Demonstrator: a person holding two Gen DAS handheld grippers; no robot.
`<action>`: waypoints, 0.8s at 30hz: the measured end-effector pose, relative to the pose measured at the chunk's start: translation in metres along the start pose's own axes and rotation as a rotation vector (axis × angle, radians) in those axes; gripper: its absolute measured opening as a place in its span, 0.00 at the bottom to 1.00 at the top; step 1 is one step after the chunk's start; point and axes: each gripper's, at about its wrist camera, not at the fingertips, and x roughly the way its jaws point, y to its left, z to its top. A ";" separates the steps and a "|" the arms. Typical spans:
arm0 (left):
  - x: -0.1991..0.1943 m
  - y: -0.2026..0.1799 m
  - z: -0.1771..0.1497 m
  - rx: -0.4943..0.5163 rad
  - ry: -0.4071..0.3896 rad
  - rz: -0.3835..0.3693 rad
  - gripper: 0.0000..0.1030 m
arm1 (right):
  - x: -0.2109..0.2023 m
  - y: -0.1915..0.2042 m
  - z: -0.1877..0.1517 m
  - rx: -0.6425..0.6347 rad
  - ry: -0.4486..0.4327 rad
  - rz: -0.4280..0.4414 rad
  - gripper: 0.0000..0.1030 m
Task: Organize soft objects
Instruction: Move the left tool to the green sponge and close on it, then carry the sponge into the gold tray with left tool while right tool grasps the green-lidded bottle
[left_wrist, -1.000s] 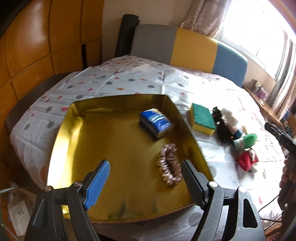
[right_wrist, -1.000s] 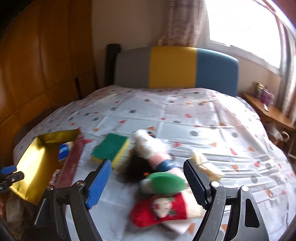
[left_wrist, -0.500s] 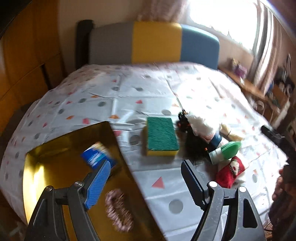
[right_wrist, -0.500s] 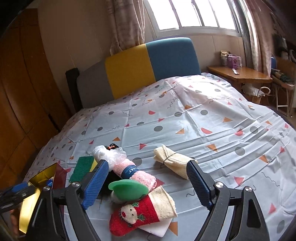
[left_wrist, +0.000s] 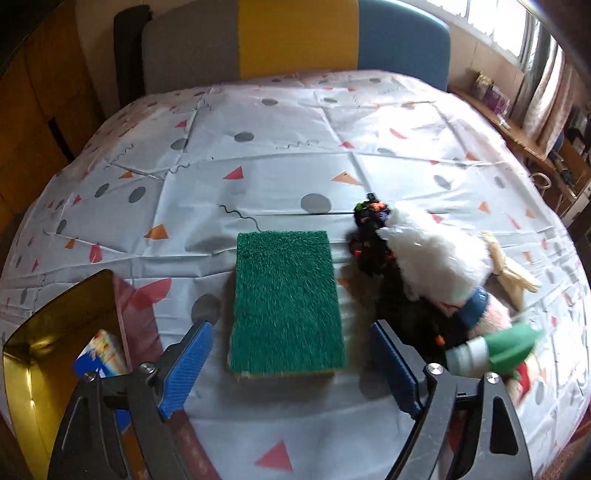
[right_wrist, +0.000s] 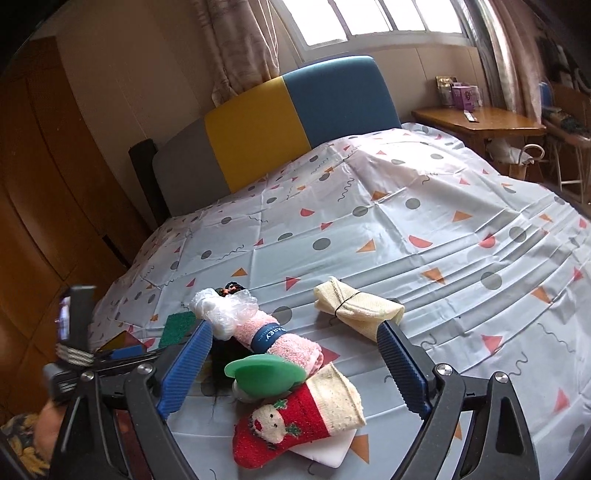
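A green scouring sponge (left_wrist: 286, 306) lies flat on the patterned bedspread. My left gripper (left_wrist: 290, 332) hangs over its near end. The jaws are opening, and the sponge sits between them with neither pad touching it. To the right is a pile: a pink rolled towel (right_wrist: 280, 339) with a plastic-wrapped end, a green disc-capped piece (right_wrist: 264, 373), a red Christmas sock (right_wrist: 295, 421) and a tied cream cloth (right_wrist: 358, 306). My right gripper (right_wrist: 293, 332) stands over this pile, its jaws also opening and gripping nothing.
A gold tray (left_wrist: 44, 332) at the bed's left edge holds a blue packet (left_wrist: 99, 358). A black hair piece (left_wrist: 369, 240) lies beside the sponge. The three-colour headboard (right_wrist: 295, 110) is at the back and a wooden side table (right_wrist: 480, 122) at the far right.
My left gripper swung right, from over the gold tray to over the green sponge. My right gripper rolled and drew back from the pile, and its fingers spread wider.
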 end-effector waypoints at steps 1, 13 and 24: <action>0.005 0.001 0.003 -0.013 0.012 -0.008 0.85 | 0.000 0.000 0.000 0.003 0.002 0.002 0.89; 0.006 -0.001 -0.006 -0.047 0.015 -0.043 0.66 | 0.002 -0.008 0.002 0.017 -0.004 -0.026 0.89; -0.093 -0.031 -0.096 0.097 -0.122 -0.159 0.67 | 0.014 -0.033 0.000 0.167 0.072 0.020 0.89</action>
